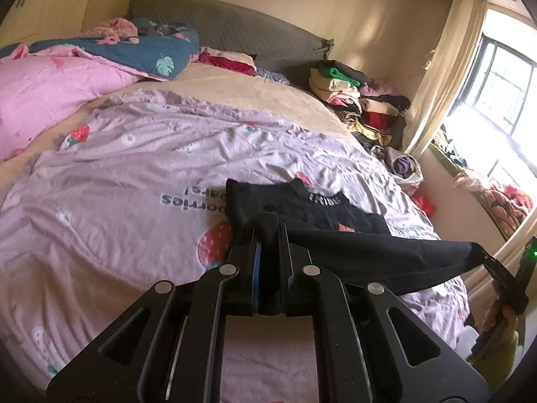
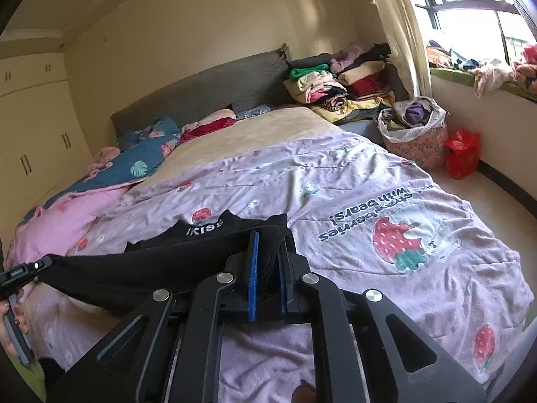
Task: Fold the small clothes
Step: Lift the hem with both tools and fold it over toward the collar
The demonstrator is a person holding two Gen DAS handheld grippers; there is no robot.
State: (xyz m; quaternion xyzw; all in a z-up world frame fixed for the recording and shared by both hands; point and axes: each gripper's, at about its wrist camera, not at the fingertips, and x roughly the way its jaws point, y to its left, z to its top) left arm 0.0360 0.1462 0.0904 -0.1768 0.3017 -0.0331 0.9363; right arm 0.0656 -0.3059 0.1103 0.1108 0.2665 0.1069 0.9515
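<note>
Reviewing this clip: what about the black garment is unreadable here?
- Black garment: white lettering partly folded under in both wrist views, wording unreadable.
- Near hem: hidden behind the left gripper and right gripper, both shut on it.
- Garment type: unclear, its stretched near edge covers the rest.

Hidden and cut off from where I'm watching

The black garment folds over its own white lettering, so I can't read the word. My left tongs swallow the pinched hem. The right tongs are half lost at the picture's edge, and the quilt print is cropped.
</note>
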